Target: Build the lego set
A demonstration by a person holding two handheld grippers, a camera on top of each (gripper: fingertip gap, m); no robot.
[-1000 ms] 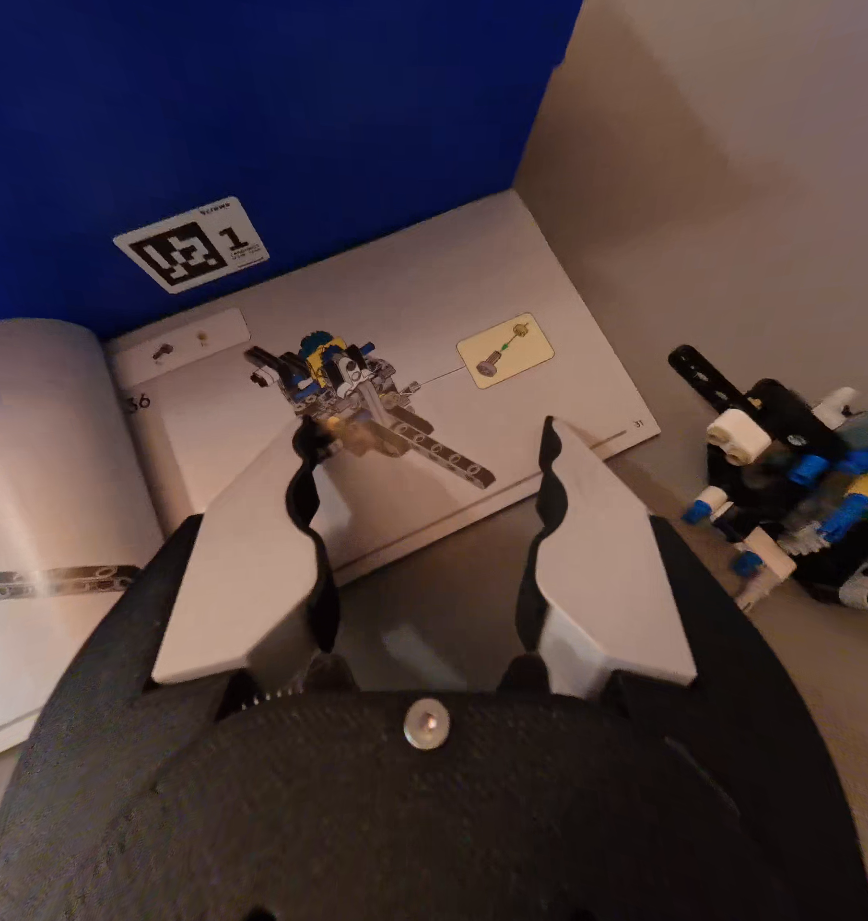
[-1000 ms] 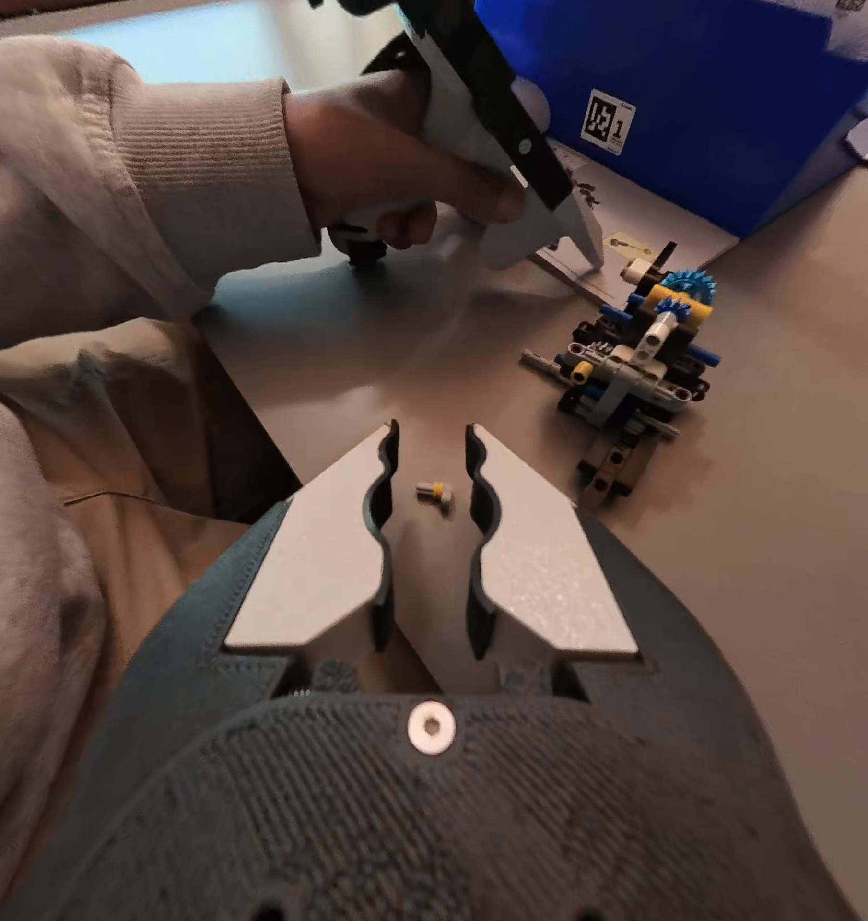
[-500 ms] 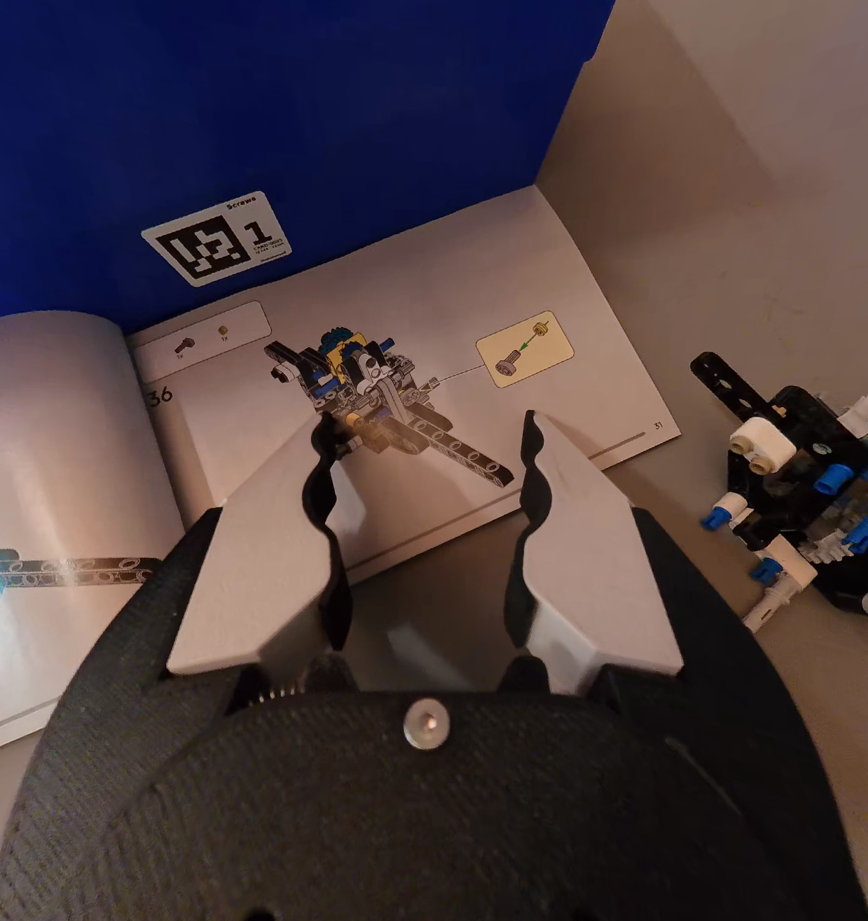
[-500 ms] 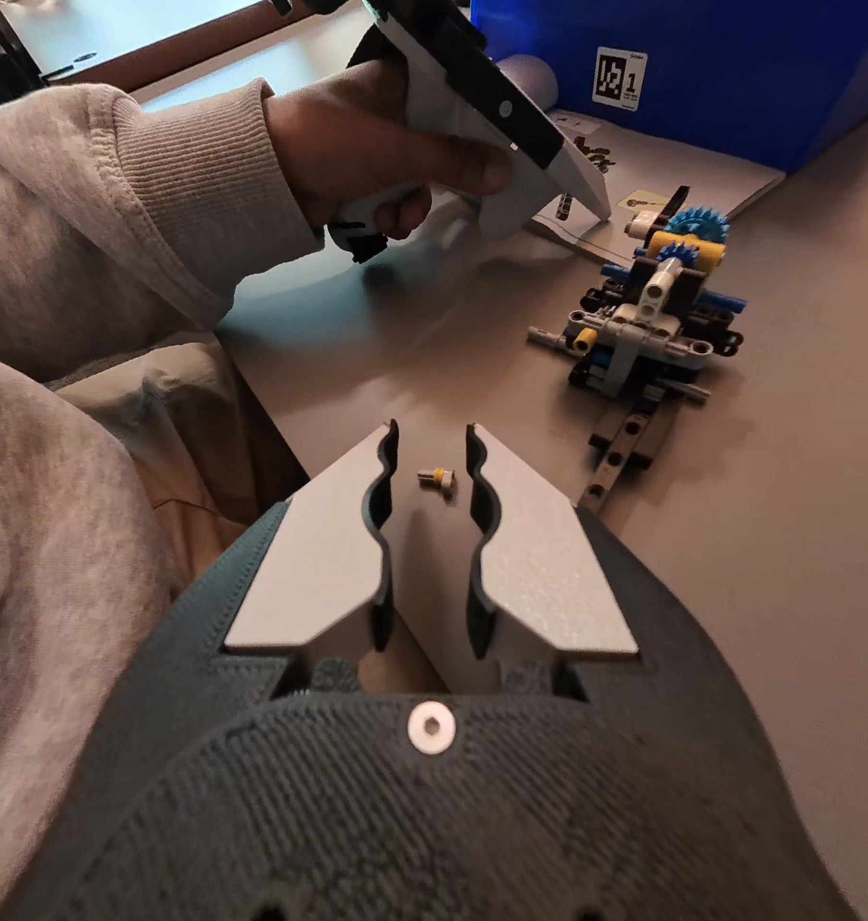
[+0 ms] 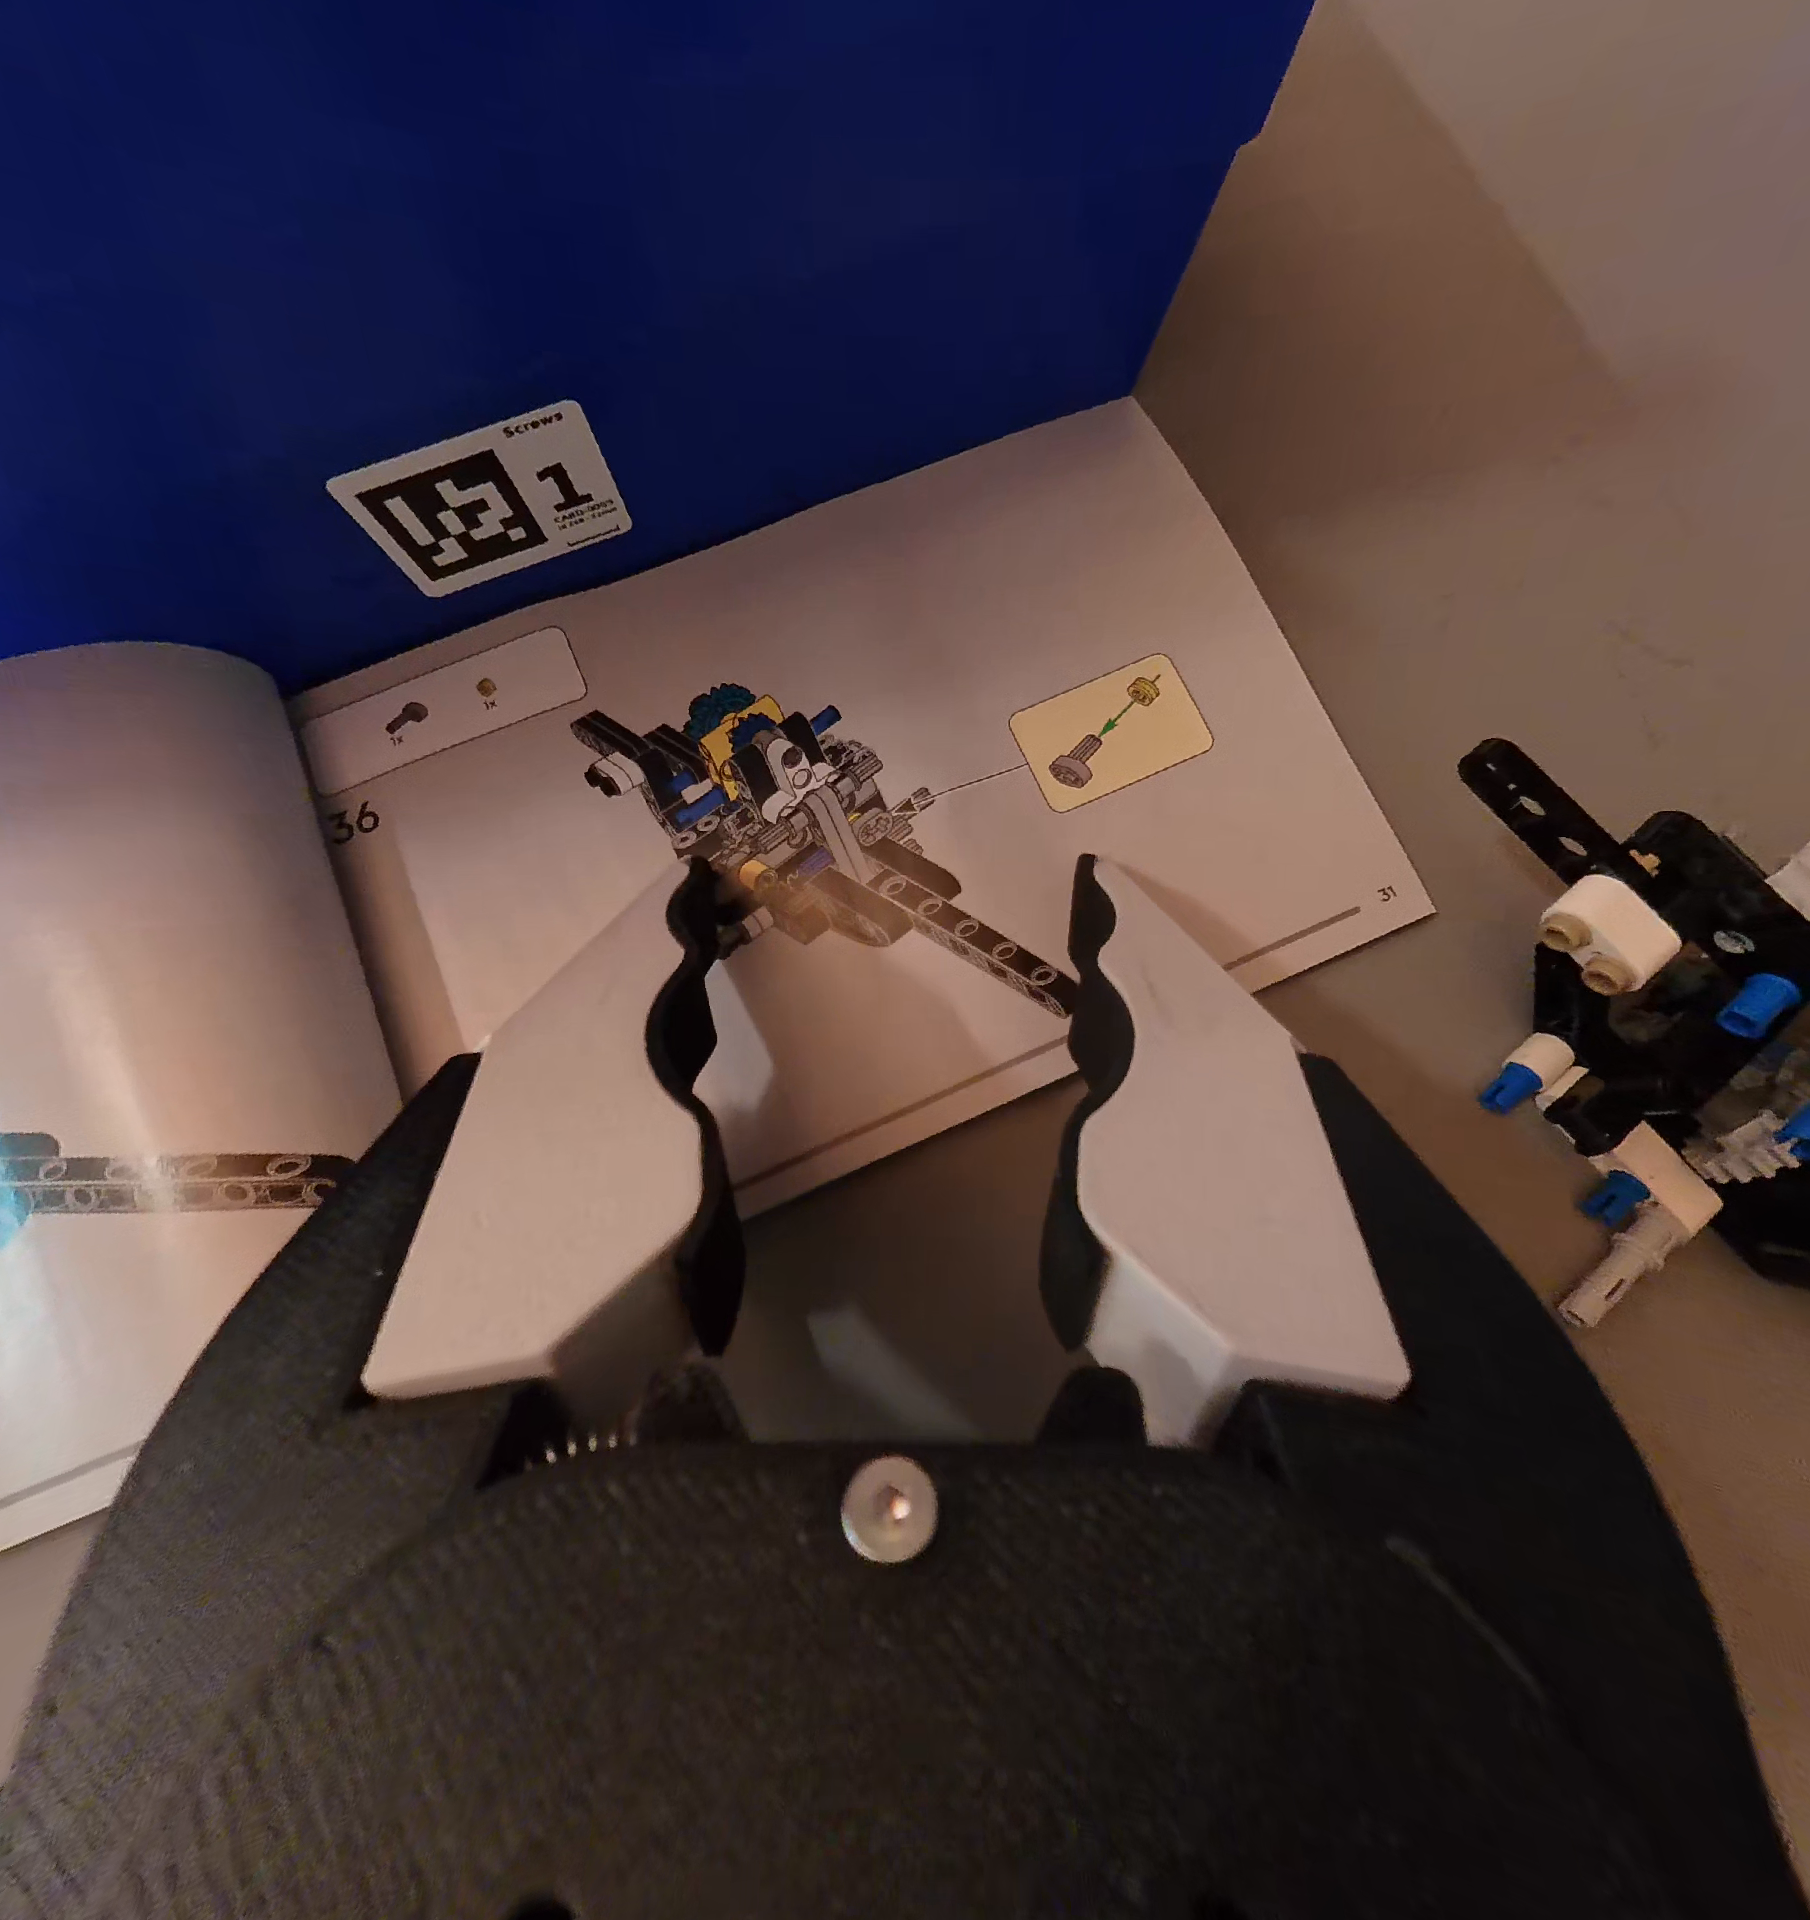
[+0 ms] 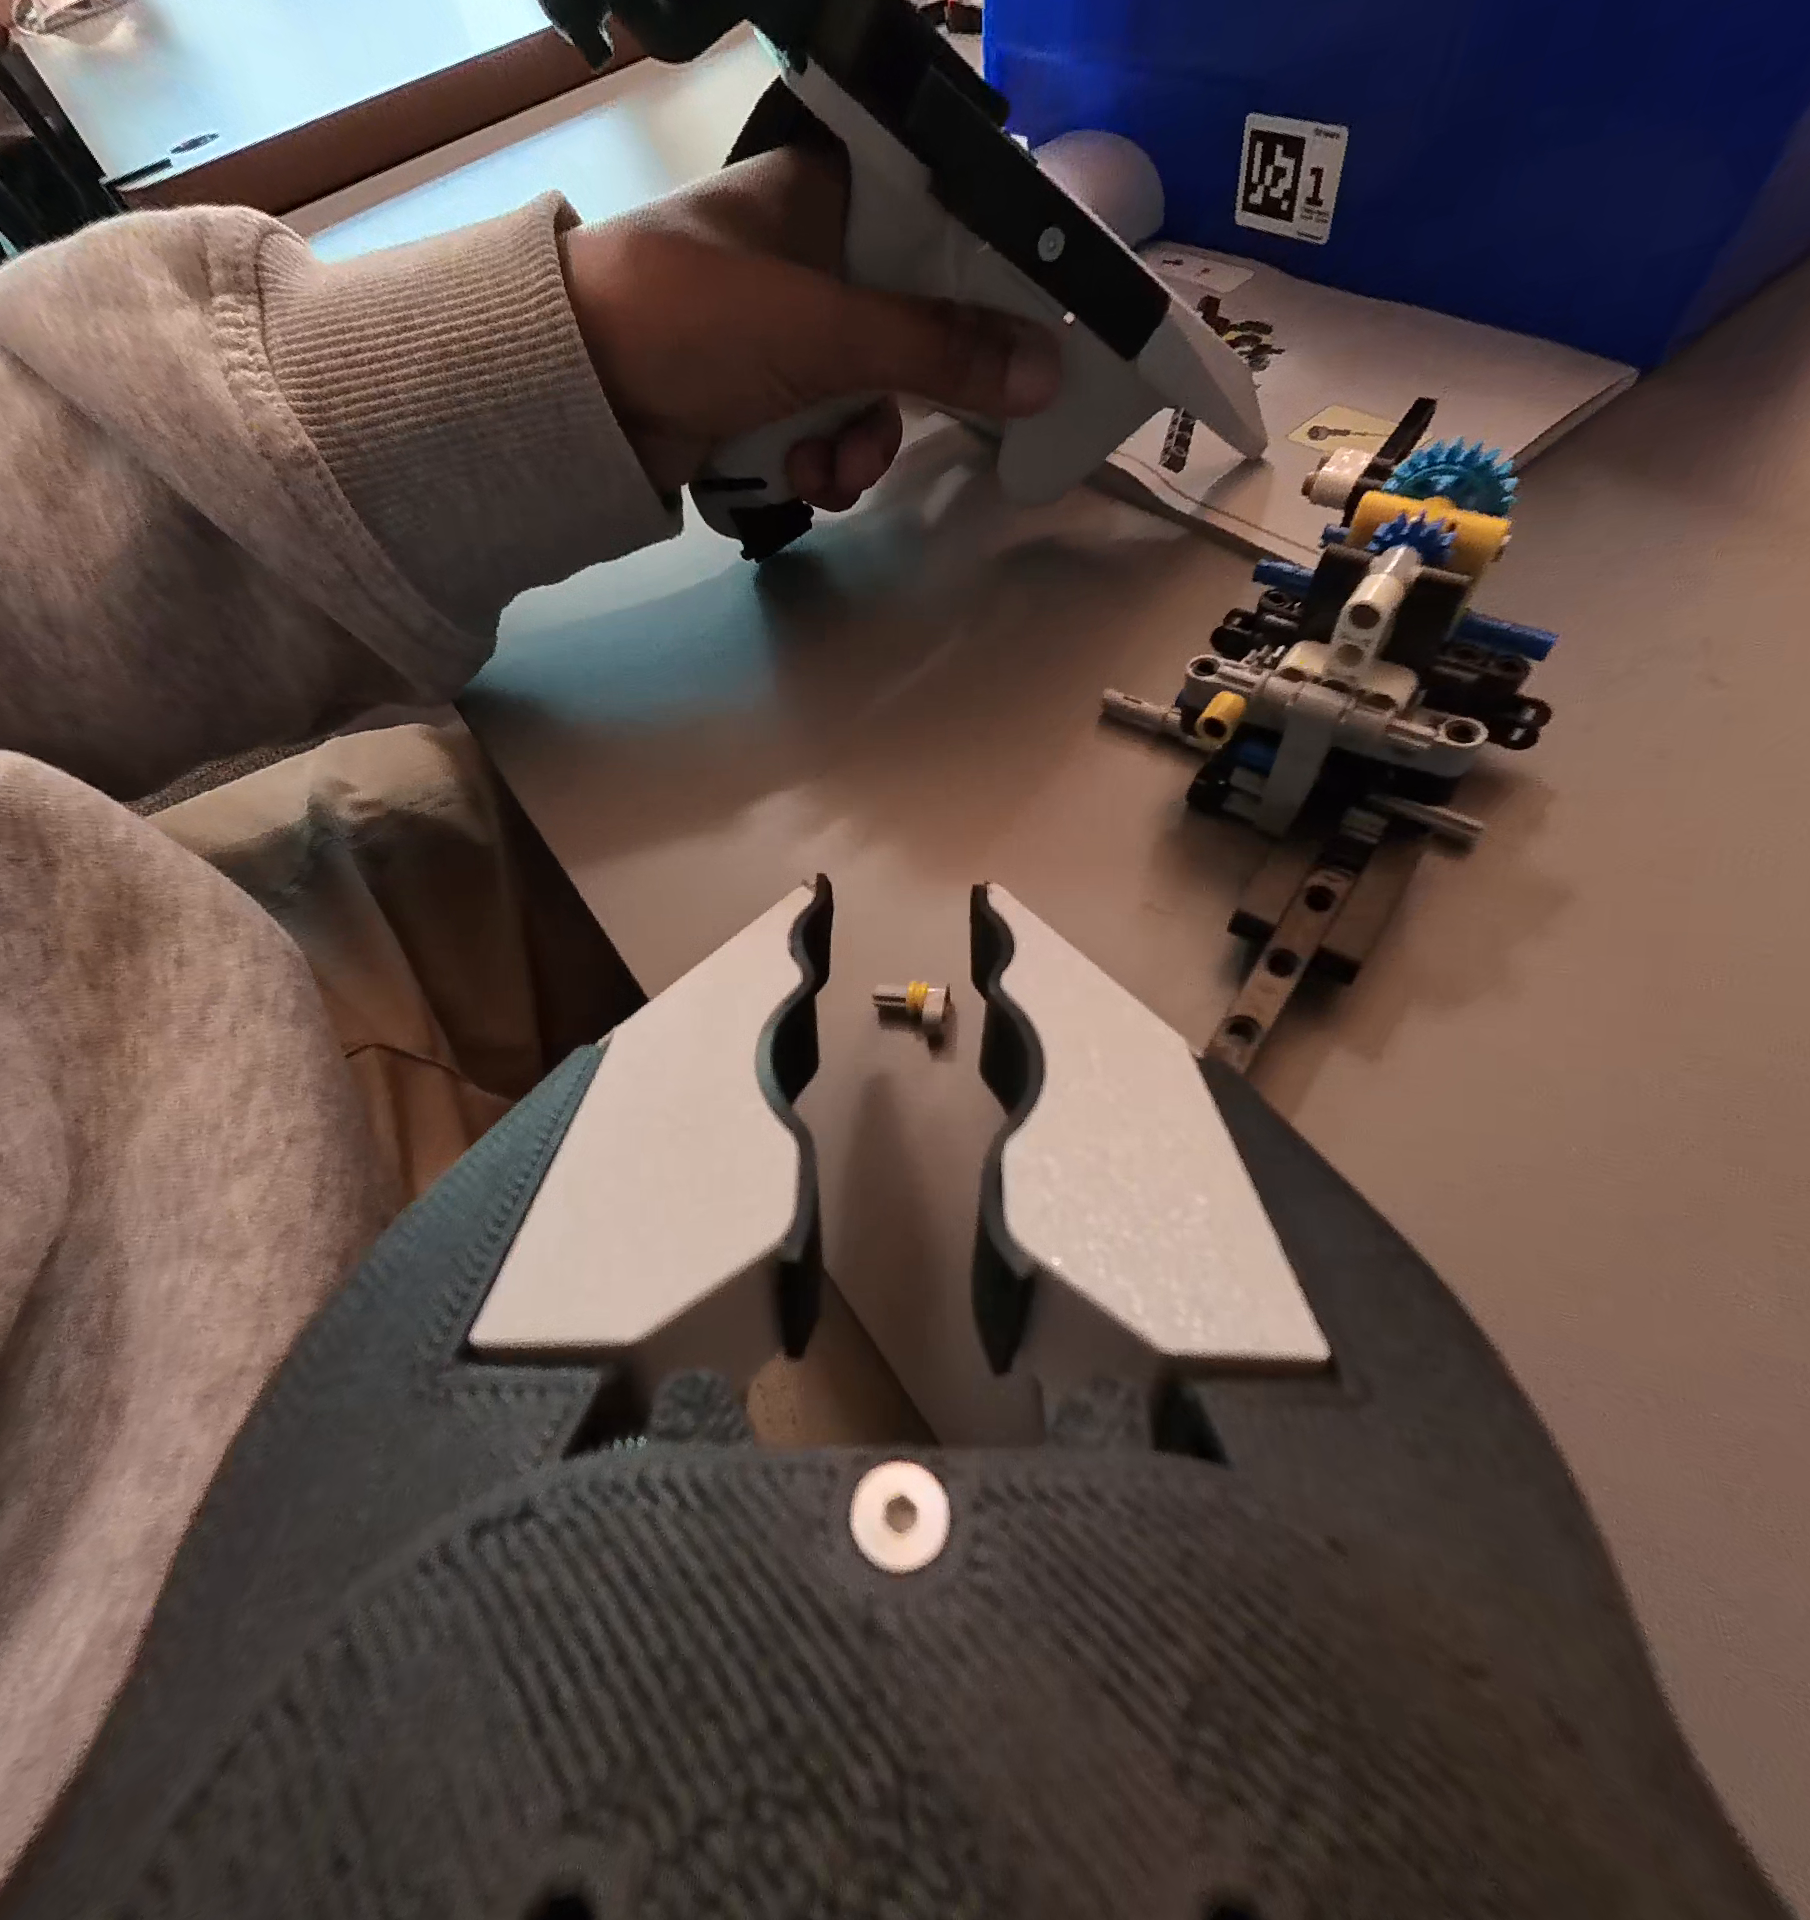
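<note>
A half-built lego model [image 6: 1368, 665] with blue gears, a yellow block and a long grey beam stands on the table; it also shows at the right edge of the left wrist view [image 5: 1701, 1049]. A small grey pin with a yellow bush [image 6: 911, 1003] lies on the table between my right gripper's fingers. My right gripper [image 6: 899, 894] is open and empty, its jaws on either side of the pin without touching it. My left gripper [image 5: 885, 878] is open and empty, hovering over the open instruction booklet [image 5: 984, 623]. The left gripper also shows in the right wrist view [image 6: 1140, 374], held in a hand.
A blue box [image 5: 568, 208] with a black-and-white marker sticker [image 5: 475, 499] stands behind the booklet. A person's sleeve [image 6: 257, 436] and lap fill the left of the right wrist view. The grey table [image 6: 1607, 1143] runs to the right of the model.
The left gripper has shifted slightly left and back, so booklet and model sit further right in its view. The right gripper has tilted a little; the pin stays between its open fingers.
</note>
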